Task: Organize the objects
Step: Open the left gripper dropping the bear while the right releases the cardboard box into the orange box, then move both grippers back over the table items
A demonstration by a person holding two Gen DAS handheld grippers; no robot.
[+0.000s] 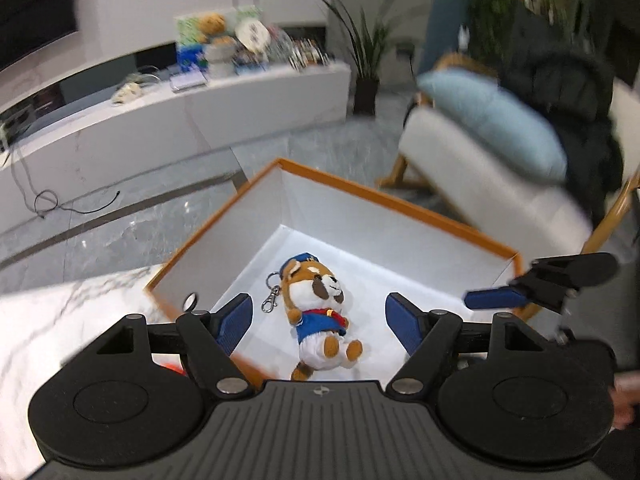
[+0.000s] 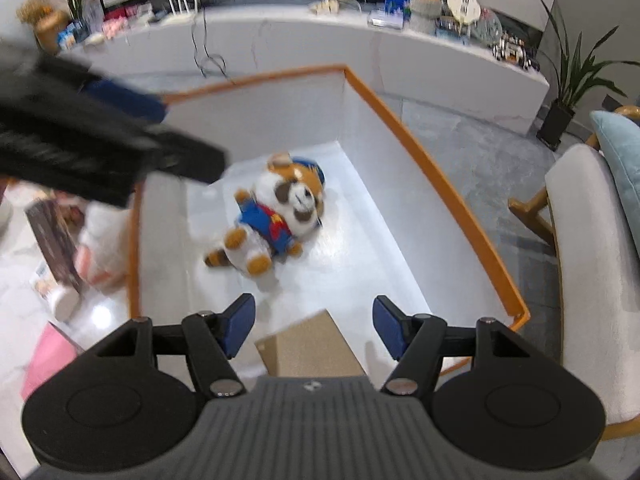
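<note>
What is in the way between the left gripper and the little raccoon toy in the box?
Nothing visible. The left gripper hangs open above the white, orange-rimmed cardboard box, and the plush raccoon keychain in a blue outfit lies uncovered on its floor, straight below the fingers.

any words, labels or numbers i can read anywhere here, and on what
None can be read.
Colourful boxes on the white counter: print too blurred.
Dark box beside the orange-rimmed box: print too blurred.
Plush keychain toy: no text visible.
</note>
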